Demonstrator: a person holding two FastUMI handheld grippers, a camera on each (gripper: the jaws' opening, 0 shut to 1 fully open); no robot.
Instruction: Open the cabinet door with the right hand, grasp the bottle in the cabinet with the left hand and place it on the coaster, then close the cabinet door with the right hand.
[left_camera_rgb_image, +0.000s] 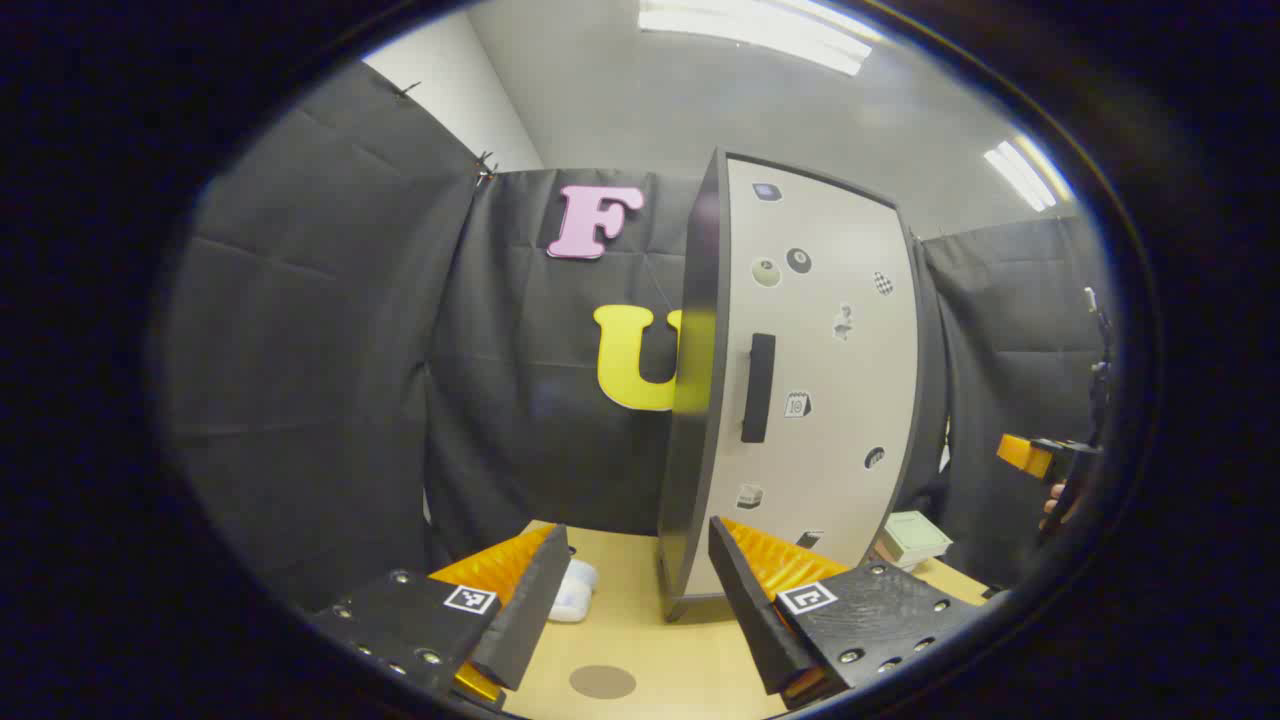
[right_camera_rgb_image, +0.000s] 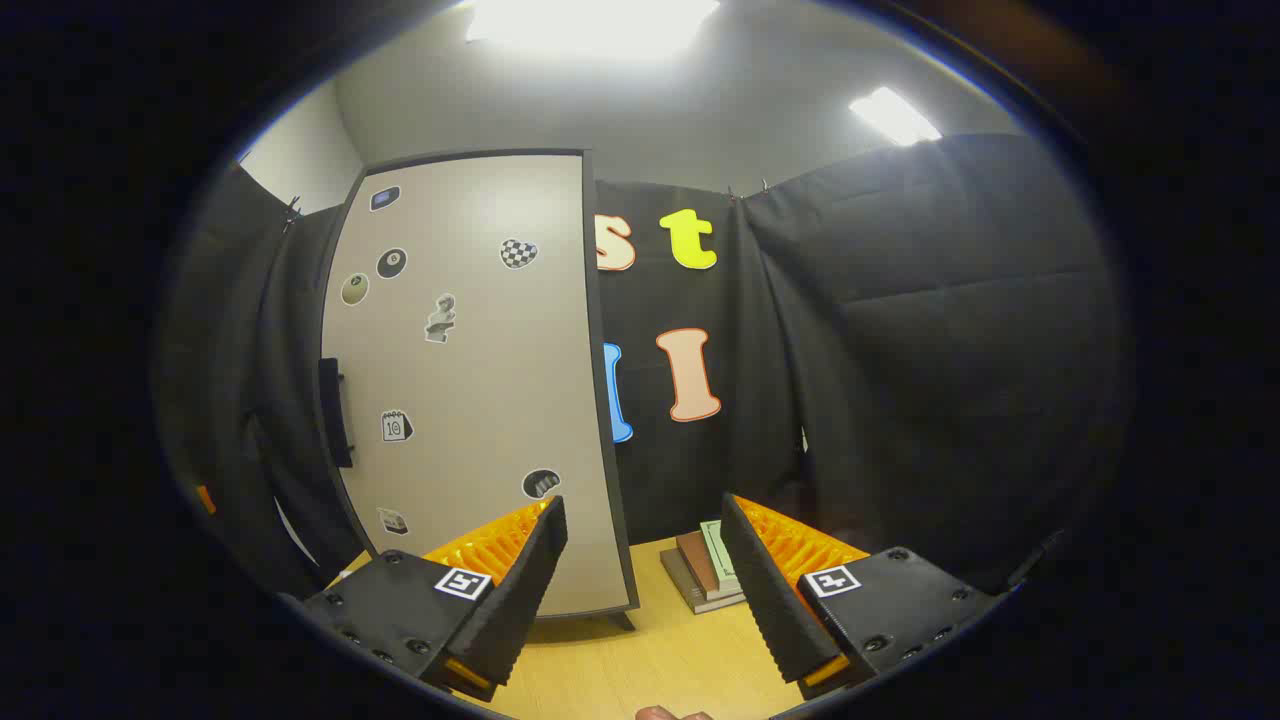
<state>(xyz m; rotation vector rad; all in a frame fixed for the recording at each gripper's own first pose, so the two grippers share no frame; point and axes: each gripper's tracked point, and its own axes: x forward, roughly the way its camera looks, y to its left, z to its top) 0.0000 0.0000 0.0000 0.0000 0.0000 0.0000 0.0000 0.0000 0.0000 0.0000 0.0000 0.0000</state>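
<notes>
A tall cabinet stands on the wooden table with its pale, sticker-dotted door (left_camera_rgb_image: 820, 380) closed; a dark vertical handle (left_camera_rgb_image: 757, 388) sits at the door's left side. In the right gripper view the same door (right_camera_rgb_image: 470, 380) and handle (right_camera_rgb_image: 335, 412) lie ahead to the left. A round grey-brown coaster (left_camera_rgb_image: 602, 682) lies on the table just in front of my left gripper (left_camera_rgb_image: 630, 610), which is open and holds nothing. My right gripper (right_camera_rgb_image: 645, 590) is open too, short of the door. It appears far right in the left gripper view (left_camera_rgb_image: 1040, 458). The bottle is hidden.
A small white object (left_camera_rgb_image: 572, 595) rests on the table (left_camera_rgb_image: 640, 560) left of the cabinet. A stack of books (right_camera_rgb_image: 705, 570) lies right of the cabinet, a pale green one (left_camera_rgb_image: 912, 538) on top. Black cloth walls close in behind and on both sides.
</notes>
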